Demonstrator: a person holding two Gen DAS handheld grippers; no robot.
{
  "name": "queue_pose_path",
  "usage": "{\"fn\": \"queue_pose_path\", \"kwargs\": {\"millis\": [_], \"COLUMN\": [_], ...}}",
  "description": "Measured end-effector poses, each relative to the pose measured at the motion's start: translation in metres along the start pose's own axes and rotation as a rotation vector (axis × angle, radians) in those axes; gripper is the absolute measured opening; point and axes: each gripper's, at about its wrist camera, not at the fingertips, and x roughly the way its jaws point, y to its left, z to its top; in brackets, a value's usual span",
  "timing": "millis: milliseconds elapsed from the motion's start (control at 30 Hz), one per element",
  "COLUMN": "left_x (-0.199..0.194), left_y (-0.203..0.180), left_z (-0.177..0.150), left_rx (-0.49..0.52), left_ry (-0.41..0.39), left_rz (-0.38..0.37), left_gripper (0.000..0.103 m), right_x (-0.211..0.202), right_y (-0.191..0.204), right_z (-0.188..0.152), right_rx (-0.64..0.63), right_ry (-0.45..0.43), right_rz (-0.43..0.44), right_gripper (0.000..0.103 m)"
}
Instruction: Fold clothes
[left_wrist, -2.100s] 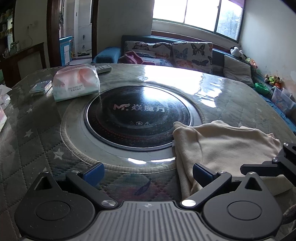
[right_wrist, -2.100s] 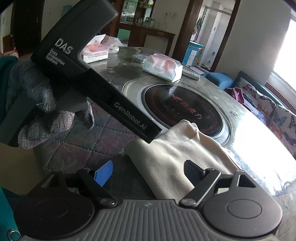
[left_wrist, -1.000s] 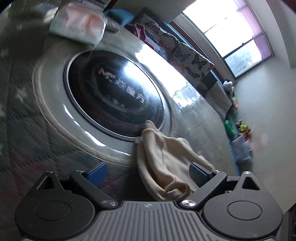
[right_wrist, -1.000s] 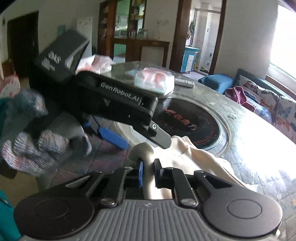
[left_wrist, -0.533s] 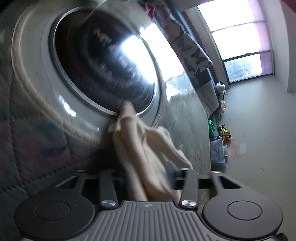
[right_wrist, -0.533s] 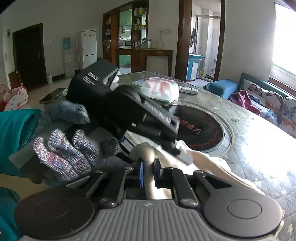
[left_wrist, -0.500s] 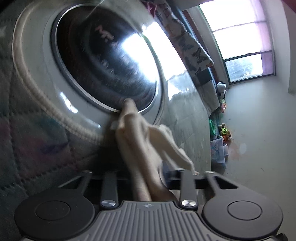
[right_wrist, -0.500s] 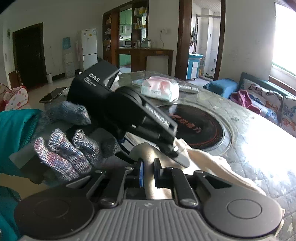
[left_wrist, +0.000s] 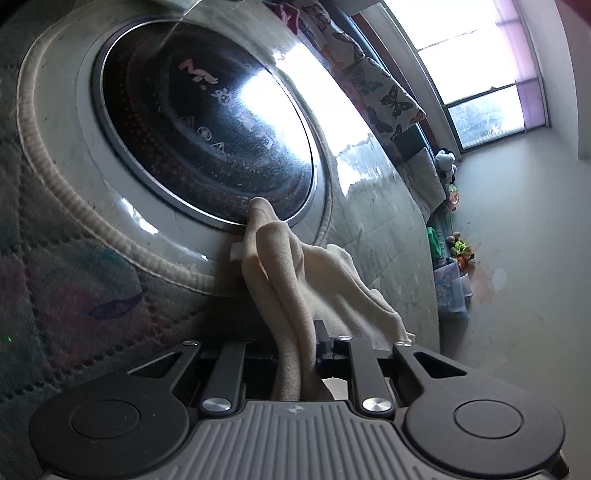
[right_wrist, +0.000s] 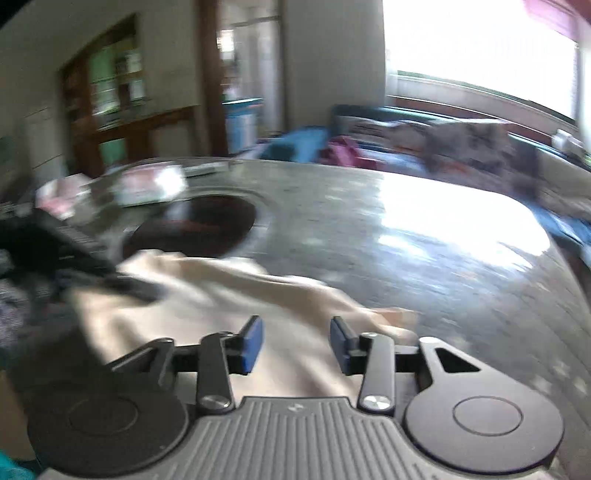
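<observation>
A cream garment (left_wrist: 280, 266) lies bunched on the round table, one end touching the rim of the black hotplate (left_wrist: 207, 122). My left gripper (left_wrist: 295, 347) has a thick fold of it between its jaws, which are closing and press on the cloth. In the blurred right wrist view the garment (right_wrist: 221, 291) spreads out under my right gripper (right_wrist: 295, 343). Its blue pads (right_wrist: 251, 343) stand apart, still opening, and hover over the cloth with nothing pinched. The left tool's dark body (right_wrist: 74, 251) and a gloved hand (right_wrist: 14, 295) show at the left edge.
The table (right_wrist: 424, 258) has a quilted cover under glossy glass. A tissue pack (right_wrist: 147, 184) sits beyond the hotplate (right_wrist: 195, 225). A sofa with butterfly cushions (left_wrist: 373, 85) runs under the bright window behind the table. Toys and a bin (left_wrist: 452, 284) lie on the floor.
The left jaws went from wide apart to closed on a bunched fold of the garment. The right gripper let go of its fold, opened, and swung quickly to the right.
</observation>
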Motion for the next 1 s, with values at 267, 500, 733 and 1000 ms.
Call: {"fn": "queue_pose_path", "kwargs": {"millis": [267, 500, 733, 1000], "left_x": [-0.001, -0.001, -0.004, 0.017], "left_y": [-0.005, -0.019, -0.045, -0.098], "left_z": [-0.002, -0.006, -0.008, -0.011], "left_rx": [0.037, 0.125, 0.221, 0.34], "left_ry": [-0.006, -0.017, -0.036, -0.014], "left_rz": [0.024, 0.07, 0.05, -0.01], "left_gripper": [0.018, 0.018, 0.015, 0.015], "right_x": [0.021, 0.023, -0.009, -0.048], "right_y": [-0.068, -0.074, -0.072, -0.085], "right_z": [-0.022, -0.033, -0.029, -0.019], "right_rx": [0.244, 0.313, 0.302, 0.284], "right_ry": [0.033, -0.007, -0.08, -0.151], "right_rz": [-0.003, 0.079, 0.054, -0.043], "right_gripper": [0.042, 0.011, 0.01, 0.009]}}
